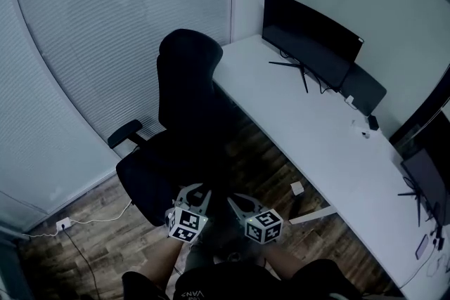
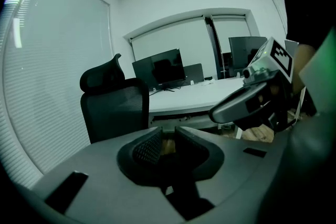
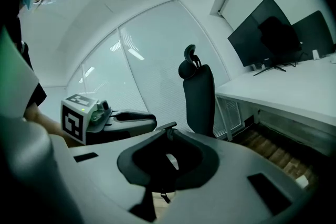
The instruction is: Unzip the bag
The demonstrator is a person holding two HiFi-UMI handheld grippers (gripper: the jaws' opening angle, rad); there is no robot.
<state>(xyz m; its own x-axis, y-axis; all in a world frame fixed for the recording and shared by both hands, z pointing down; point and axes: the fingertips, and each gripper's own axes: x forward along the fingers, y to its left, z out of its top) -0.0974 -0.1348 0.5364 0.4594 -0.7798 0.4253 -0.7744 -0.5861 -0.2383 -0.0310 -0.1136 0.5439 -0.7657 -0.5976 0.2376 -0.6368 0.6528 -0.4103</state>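
The jaws of my left gripper (image 2: 168, 132) stand a narrow way apart, ribbed pads facing each other with nothing between them. Through the gap I see only a strip of wooden floor (image 1: 271, 165). The jaws of my right gripper (image 3: 168, 129) meet tip to tip, and I can make out nothing pinched there.

In the head view the two sit side by side low in the frame, the left at 9 o'clock of the right, near but not touching. Both point toward 12 o'clock and a little downward. Along that line stands the black office chair (image 1: 184, 102), its seat just ahead of the left jaws. The white tabletop (image 1: 316, 140) runs from 1 to 4 o'clock and carries a monitor (image 1: 307, 38).

No view shows me the bag. The only candidate is a dark mass (image 1: 218, 277) at 6 o'clock, behind the jaws and between my forearms, but it could as well be clothing; I cannot tell. So I cannot yet say which way the zipper runs or which hand is nearer to it. My judgement is that unzipping has not begun. If the bag does lie at 6 o'clock, both jaws point away from it and would need to tip down and back. With the grippers level, neither has the edge.
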